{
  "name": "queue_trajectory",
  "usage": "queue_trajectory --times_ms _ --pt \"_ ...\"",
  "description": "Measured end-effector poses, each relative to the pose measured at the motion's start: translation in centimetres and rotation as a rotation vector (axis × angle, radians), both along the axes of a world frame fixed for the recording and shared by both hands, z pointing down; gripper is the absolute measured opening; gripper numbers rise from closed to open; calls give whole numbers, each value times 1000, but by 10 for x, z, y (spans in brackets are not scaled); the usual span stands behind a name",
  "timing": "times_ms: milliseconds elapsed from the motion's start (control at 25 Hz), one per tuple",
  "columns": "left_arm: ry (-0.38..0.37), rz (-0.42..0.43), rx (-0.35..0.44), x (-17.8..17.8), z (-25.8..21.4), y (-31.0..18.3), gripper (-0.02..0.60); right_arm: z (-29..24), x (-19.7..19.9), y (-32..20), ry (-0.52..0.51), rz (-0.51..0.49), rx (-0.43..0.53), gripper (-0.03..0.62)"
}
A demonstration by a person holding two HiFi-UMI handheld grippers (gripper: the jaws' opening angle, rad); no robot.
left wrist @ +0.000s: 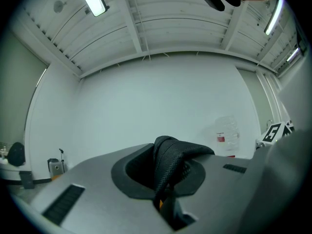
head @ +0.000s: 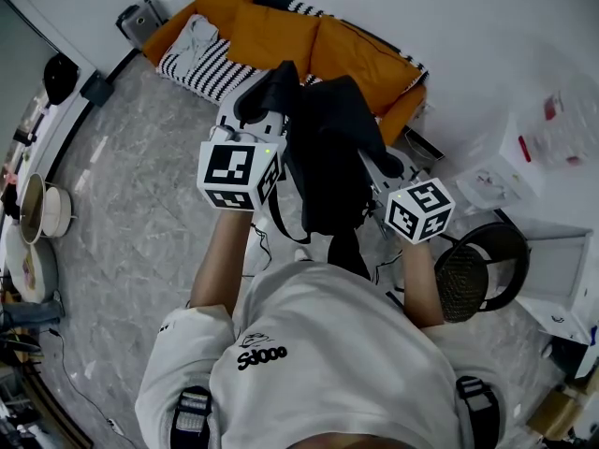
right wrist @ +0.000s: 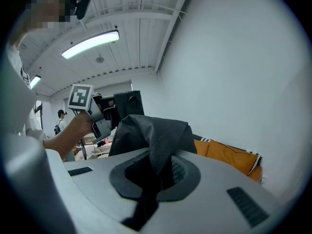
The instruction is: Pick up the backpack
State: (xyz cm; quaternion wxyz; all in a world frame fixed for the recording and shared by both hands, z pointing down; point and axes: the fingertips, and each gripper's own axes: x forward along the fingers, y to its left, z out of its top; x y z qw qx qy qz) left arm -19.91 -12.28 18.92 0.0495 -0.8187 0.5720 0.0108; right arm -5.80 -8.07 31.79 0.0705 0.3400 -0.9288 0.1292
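Far left of the frame, metal pots (head: 42, 209) sit against the wall, and a small grey suitcase (head: 140, 21) stands in the upper left corner on the grey marbled floor (head: 131, 204).

Moving in, the left claw (left wrist: 163, 189) is clamped tight on a strap (left wrist: 170, 157) of coarse black webbing, which bunches up in a fold above the pads. It points roughly level, which I'd say lets the strap take the load without sliding out.

In the middle hangs the backpack (head: 328, 157), soft, matt black and slumped. It is clear of the floor, held up in front of the person's chest between the two claws. Two hold points, one at each side, look chosen to keep the limp bag from swinging or twisting. Behind it, at the top of the frame, is a low sofa with smooth orange cushions (head: 271, 31) and a black-and-white striped cover.

To the right, the right claw (right wrist: 151, 179) is also closed hard, pinching a fold of the bag's woven cloth and tipped slightly downward. Beyond it, lower right, stands a round black stool (head: 482, 269) with a mesh seat, beside white boxes (head: 552, 138).

The lift itself looks done, to my eye.
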Motion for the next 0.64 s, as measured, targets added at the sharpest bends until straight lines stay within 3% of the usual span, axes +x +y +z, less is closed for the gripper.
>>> queue_trajectory --times_ms 640 --pt "1 10 -10 -8 3 -8 40 1 -9 -7 10 -7 14 38"
